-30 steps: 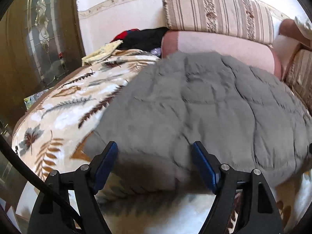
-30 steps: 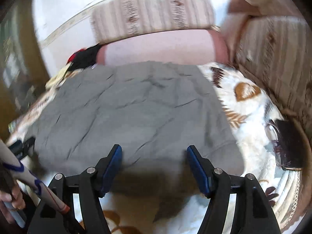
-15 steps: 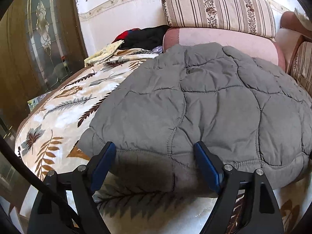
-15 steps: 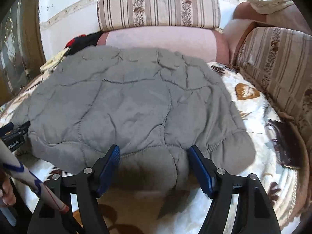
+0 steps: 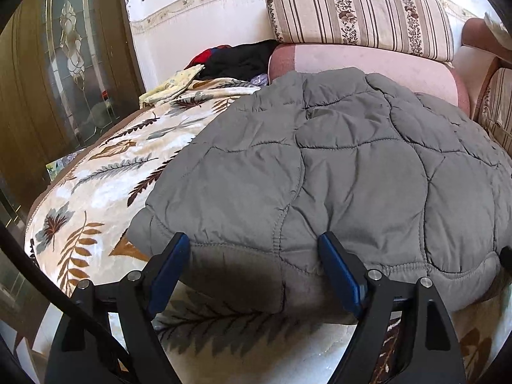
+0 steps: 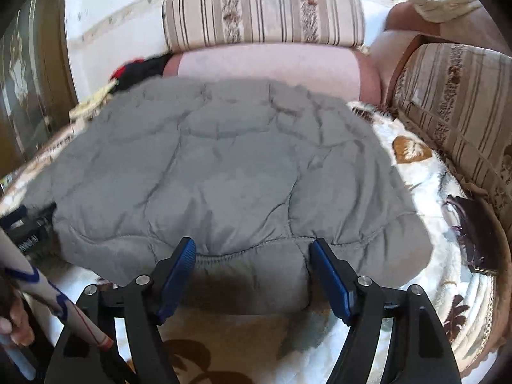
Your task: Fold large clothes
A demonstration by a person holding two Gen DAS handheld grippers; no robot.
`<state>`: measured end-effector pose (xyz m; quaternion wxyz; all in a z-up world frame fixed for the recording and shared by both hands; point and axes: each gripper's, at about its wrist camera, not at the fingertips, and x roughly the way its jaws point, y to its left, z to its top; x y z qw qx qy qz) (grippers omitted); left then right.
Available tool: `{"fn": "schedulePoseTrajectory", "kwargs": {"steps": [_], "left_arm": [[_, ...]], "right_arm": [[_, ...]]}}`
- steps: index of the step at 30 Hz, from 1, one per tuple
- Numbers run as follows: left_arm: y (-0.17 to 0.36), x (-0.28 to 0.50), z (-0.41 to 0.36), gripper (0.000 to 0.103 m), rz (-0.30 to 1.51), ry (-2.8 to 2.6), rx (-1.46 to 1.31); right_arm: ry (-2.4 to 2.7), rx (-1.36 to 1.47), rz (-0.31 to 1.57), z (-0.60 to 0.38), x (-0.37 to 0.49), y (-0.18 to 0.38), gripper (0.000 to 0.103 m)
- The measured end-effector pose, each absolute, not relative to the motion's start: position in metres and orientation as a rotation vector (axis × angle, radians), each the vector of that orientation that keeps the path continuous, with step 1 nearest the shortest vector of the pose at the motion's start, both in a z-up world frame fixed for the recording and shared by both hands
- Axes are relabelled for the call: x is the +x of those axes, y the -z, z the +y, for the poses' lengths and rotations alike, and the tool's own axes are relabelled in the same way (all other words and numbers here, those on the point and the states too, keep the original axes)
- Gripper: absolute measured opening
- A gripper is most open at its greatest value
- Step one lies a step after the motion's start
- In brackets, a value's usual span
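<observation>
A large grey quilted garment (image 5: 320,166) lies spread flat on a leaf-patterned blanket (image 5: 105,179) over a sofa seat; it also fills the middle of the right wrist view (image 6: 224,166). My left gripper (image 5: 254,262) is open and empty, its blue-padded fingers just in front of the garment's near hem at its left part. My right gripper (image 6: 251,267) is open and empty, its fingers at the near hem toward the right part. Neither holds the cloth.
Striped back cushions (image 5: 358,12) and a pink bolster (image 5: 368,67) stand behind the garment. Dark and red clothes (image 5: 236,57) are heaped at the back left. A wooden glass door (image 5: 57,64) is at the left. A dark bag (image 6: 473,233) lies at the right.
The garment has settled flat on the blanket. Both grippers stay open and have drawn slightly closer to the near hem; the right wrist view is blurred from motion.
</observation>
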<state>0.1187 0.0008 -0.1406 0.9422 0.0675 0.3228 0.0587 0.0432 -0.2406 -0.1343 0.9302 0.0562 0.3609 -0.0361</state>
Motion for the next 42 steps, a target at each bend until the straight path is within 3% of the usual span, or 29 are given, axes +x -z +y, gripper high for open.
{"fn": "schedulePoseTrajectory", "kwargs": {"steps": [30,34,42], "left_arm": [[0.129,0.090,-0.008,0.082,0.788,0.028,0.075],[0.106,0.072,-0.008,0.083,0.746,0.042,0.067],[0.011,0.021,0.006,0.098,0.529,-0.017,0.085]], "right_arm": [[0.054,0.224,0.848,-0.248,0.013,0.127,0.083],[0.042,0.243,0.852,-0.249,0.011,0.110,0.083],[0.025,0.218,0.687,-0.237,-0.030,0.012,0.089]]}}
